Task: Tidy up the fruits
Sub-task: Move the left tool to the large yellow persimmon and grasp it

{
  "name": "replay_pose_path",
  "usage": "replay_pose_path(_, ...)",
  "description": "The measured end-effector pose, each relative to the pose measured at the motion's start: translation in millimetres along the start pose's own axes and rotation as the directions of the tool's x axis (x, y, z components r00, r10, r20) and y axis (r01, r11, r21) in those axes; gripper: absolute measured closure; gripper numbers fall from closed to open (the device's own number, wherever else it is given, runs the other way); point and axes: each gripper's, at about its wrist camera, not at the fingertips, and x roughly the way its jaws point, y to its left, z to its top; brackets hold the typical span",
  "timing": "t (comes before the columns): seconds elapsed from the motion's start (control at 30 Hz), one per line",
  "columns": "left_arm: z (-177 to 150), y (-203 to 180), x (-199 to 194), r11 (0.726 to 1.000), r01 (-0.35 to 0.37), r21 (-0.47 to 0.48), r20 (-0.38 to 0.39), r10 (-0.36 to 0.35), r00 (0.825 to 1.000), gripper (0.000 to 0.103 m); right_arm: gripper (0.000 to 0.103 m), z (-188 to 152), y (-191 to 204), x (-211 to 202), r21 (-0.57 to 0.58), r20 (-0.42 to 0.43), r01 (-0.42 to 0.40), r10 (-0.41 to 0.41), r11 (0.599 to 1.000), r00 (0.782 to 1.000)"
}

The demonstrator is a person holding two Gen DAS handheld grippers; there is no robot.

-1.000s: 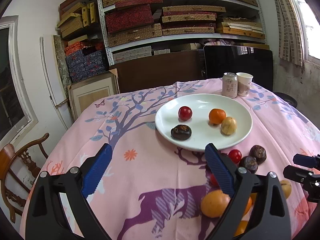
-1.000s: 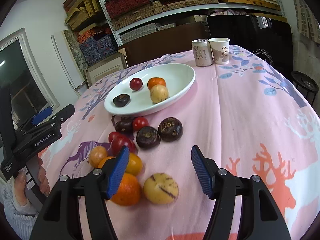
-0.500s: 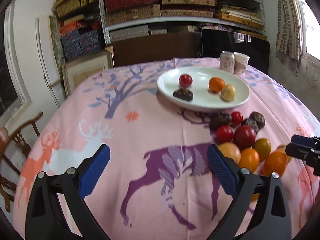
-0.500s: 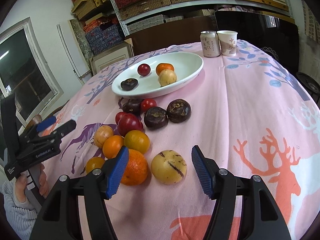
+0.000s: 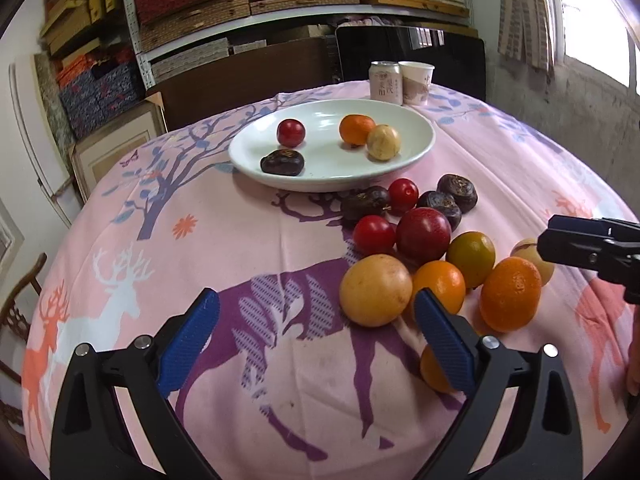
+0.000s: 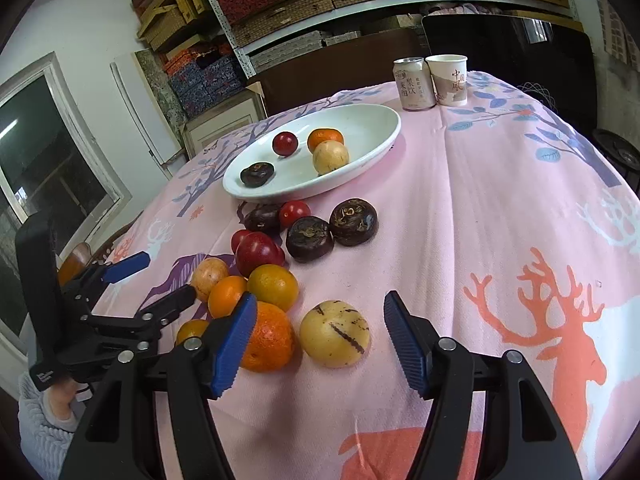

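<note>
The left gripper (image 5: 316, 336) has dipped toward the loose fruit pile (image 5: 424, 236) at frame centre-right, fingers just spread wider – empty; right gripper (image 6: 320, 330) fingers straddle, unpinched, the speckled yellow fruit (image 6: 334, 334) – next for the plate (image 6: 372, 148).

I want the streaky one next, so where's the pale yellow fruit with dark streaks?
In the right wrist view the pale yellow streaked fruit lies on the cloth just ahead of the open right gripper, beside the large orange.

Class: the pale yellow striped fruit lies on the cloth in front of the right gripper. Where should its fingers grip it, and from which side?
Grip the yellow striped fruit across its widest middle, coming from above and the near side with the open right gripper. It is round, so a grip off the middle may slip. Its right side is clear; the large orange crowds its left.
</note>
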Motion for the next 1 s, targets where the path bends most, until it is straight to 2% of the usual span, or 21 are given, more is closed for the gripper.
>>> replay_pose_path(0.13, 6, 5, 19, 1.000, 0.015, -0.002, -0.044, -0.015, 0.999, 0.005, 0.034, 0, 0, 0, 0.004, 0.000, -0.001, 0.001, 1.000, 1.000)
replay_pose_path(0.3, -6, 38, 11, 0.994, -0.098, -0.043, -0.044, 0.096, 0.994, 0.004, 0.033, 2, -9, -4, 0.045, 0.022, -0.009, 0.008, 0.999, 1.000)
replay_pose_path(0.37, -10, 51, 10, 0.991, -0.118, -0.066, -0.065, 0.114, 0.991, 0.004, 0.033, 2, -8, -3, 0.046, 0.014, -0.013, 0.012, 0.999, 1.000)
replay_pose_path(0.5, -9, 52, 11, 0.995, -0.027, -0.099, -0.068, 0.020, 0.997, 0.004, 0.033, 2, -5, -3, 0.025, 0.018, -0.007, 0.006, 1.000, 1.000)
replay_pose_path(0.63, 0, 27, 15, 0.998, 0.045, -0.038, -0.056, -0.048, 0.997, 0.004, 0.033, 3, -11, -4, 0.054, 0.023, -0.007, 0.006, 0.999, 1.000)
replay_pose_path(0.77, 4, 9, 27, 0.997, 0.081, 0.005, -0.082, -0.080, 0.993, 0.005, 0.033, 2, -11, -3, 0.057, 0.018, -0.006, 0.005, 0.998, 1.000)
replay_pose_path(0.93, 5, 11, 33, 0.979, 0.199, -0.041, -0.091, -0.202, 0.975, 0.006, 0.033, 1, -11, -4, 0.061, 0.016, -0.005, 0.004, 0.998, 1.000)
replay_pose_path(1.0, 4, 10, 33, 0.972, 0.231, -0.037, -0.097, -0.233, 0.968, 0.018, 0.033, 2, -12, -3, 0.064, 0.014, -0.007, 0.006, 0.998, 1.000)
